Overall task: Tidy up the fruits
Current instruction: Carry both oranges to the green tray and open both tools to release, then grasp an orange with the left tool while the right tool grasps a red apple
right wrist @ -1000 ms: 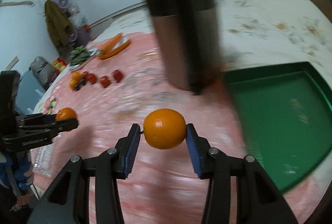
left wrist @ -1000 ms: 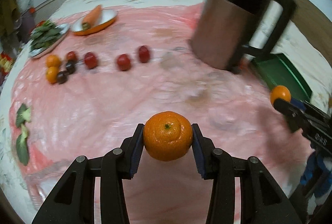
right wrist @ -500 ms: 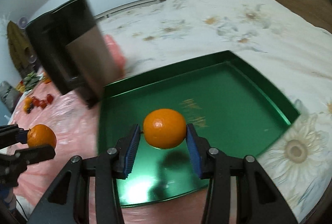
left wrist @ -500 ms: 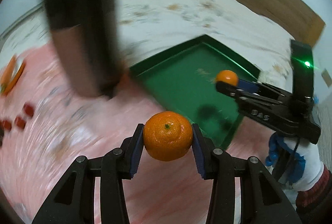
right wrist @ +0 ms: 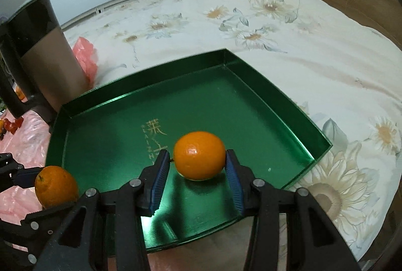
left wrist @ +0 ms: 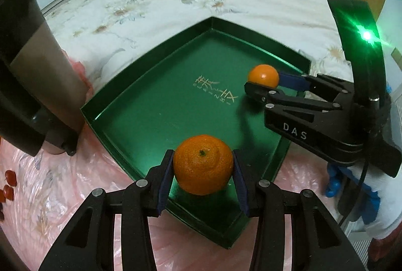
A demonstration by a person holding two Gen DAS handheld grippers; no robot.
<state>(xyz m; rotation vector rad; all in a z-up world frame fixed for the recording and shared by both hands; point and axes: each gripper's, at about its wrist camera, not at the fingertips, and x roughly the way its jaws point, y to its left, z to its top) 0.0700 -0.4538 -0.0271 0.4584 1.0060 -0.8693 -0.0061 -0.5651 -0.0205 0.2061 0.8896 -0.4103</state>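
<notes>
My left gripper [left wrist: 203, 168] is shut on an orange [left wrist: 203, 165] and holds it above the near edge of a green tray [left wrist: 150, 80]. My right gripper [right wrist: 198, 165] is shut on a second orange [right wrist: 199, 155] above the tray's middle [right wrist: 263, 105]. The right gripper and its orange [left wrist: 263, 75] show at the right of the left wrist view, over the tray's right side. The left gripper's orange [right wrist: 55, 185] shows at the lower left of the right wrist view. The tray holds no fruit on its floor.
A tall black and bronze kettle [left wrist: 32, 75] stands just left of the tray [right wrist: 37, 57]. Small red fruits [left wrist: 8, 183] lie on the pink plastic sheet [left wrist: 62, 195] at far left. A floral bedspread [right wrist: 276, 19] lies beyond and right of the tray.
Both grippers swung right from the pink sheet, past the kettle, to above the green tray, each still gripping its orange. They now sit lower and closer over the tray.
</notes>
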